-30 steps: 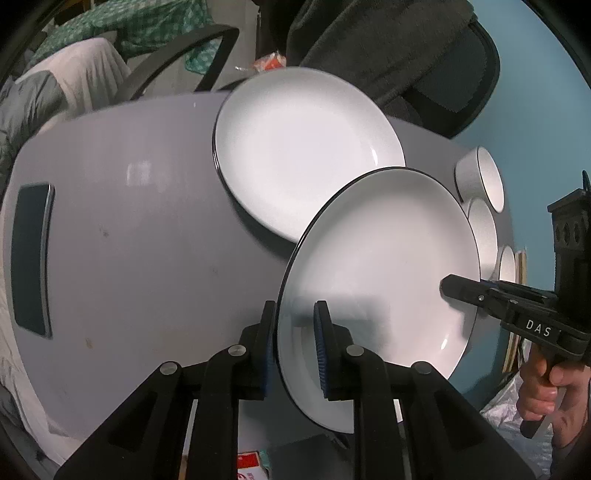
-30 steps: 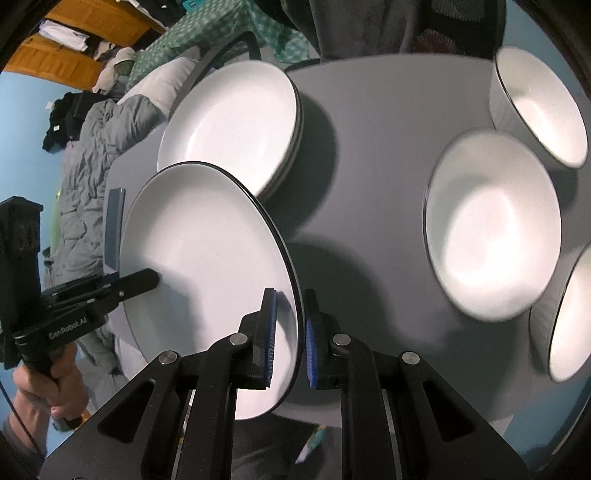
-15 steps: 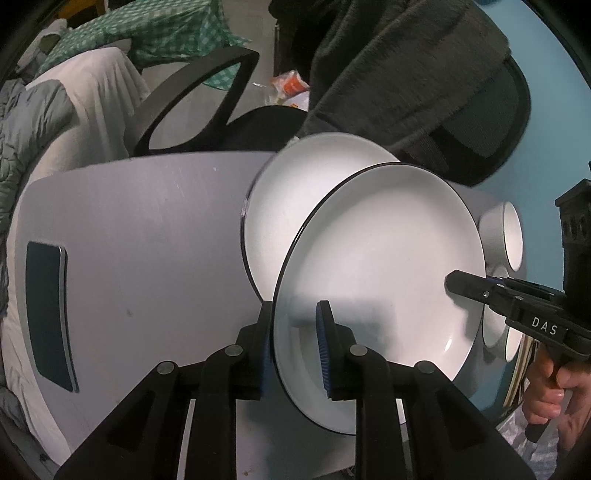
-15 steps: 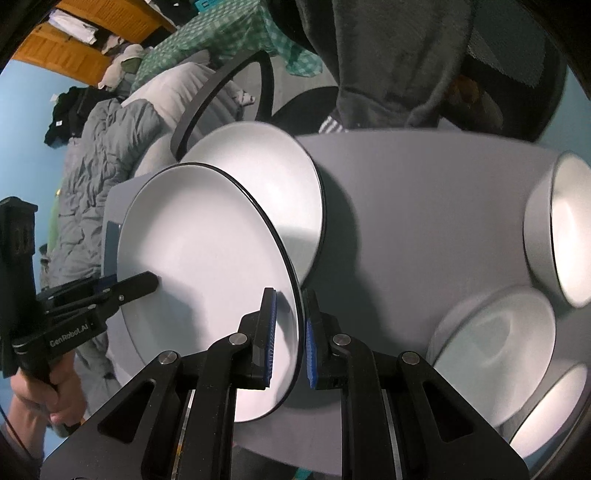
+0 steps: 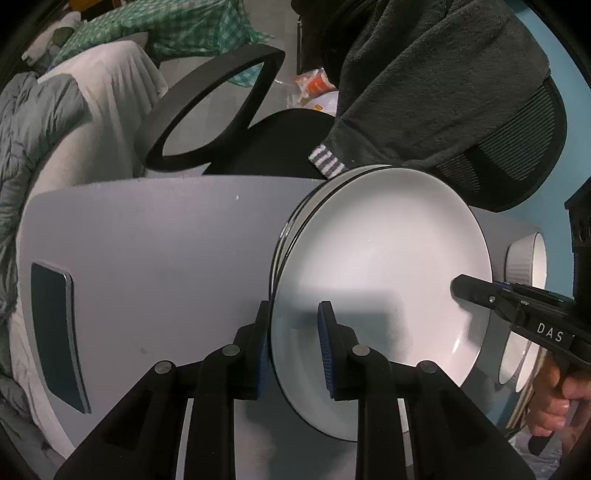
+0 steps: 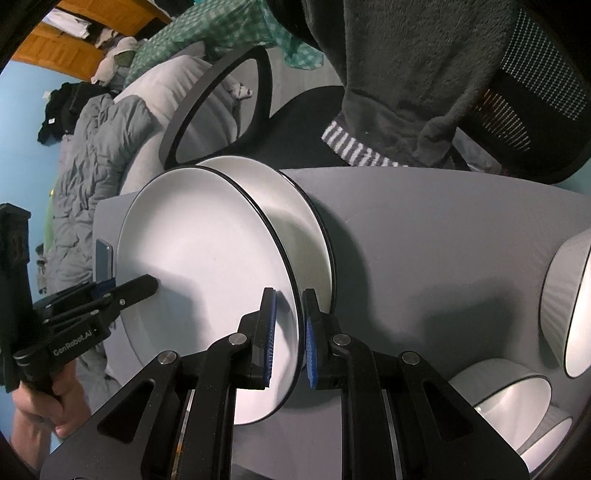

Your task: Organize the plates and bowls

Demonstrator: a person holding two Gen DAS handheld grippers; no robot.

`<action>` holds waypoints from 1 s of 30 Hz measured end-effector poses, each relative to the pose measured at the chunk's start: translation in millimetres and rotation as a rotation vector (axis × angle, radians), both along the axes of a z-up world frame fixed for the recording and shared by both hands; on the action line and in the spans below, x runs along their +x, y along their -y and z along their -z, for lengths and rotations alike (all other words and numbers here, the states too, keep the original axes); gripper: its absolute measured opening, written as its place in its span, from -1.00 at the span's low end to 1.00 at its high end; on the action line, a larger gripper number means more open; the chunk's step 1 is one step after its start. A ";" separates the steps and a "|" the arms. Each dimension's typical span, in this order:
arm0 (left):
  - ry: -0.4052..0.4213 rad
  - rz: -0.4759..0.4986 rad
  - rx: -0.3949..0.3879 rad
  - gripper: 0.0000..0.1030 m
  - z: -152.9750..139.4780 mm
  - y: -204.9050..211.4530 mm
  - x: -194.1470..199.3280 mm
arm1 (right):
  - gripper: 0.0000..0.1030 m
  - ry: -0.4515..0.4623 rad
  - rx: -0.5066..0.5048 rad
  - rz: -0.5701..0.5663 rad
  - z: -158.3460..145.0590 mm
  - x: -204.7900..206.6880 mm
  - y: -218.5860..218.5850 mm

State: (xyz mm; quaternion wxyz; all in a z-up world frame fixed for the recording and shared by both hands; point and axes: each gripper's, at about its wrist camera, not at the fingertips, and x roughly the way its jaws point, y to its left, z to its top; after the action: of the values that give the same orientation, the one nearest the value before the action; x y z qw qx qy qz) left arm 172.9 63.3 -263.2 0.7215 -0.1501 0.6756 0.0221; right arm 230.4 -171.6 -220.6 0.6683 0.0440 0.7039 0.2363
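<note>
Both grippers, left (image 5: 293,343) and right (image 6: 288,332), pinch opposite rims of one white plate (image 5: 380,266) above stacked plates (image 6: 295,218)

A grey tabletop (image 5: 166,236) fills the near ground, and at its far edge stands a black mesh office chair (image 6: 532,110) draped with a dark fleece garment (image 5: 424,74). To the left lies a bed heaped with a grey quilt (image 6: 96,147) (green checked cloth (image 6: 221,26) farther back), against light blue walls (image 6: 26,122).
</note>
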 end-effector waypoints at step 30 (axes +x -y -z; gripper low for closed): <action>-0.027 -0.011 0.048 -0.52 8.1 -3.0 3.9 | -0.22 -0.084 -0.115 -0.004 0.2 15.4 -19.4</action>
State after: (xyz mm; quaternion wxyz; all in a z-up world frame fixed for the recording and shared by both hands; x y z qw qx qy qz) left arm 176.8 66.3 -271.3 0.7155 -0.1362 0.6837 0.0442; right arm 245.9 -152.3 -220.8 0.6391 0.0142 0.7439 0.1949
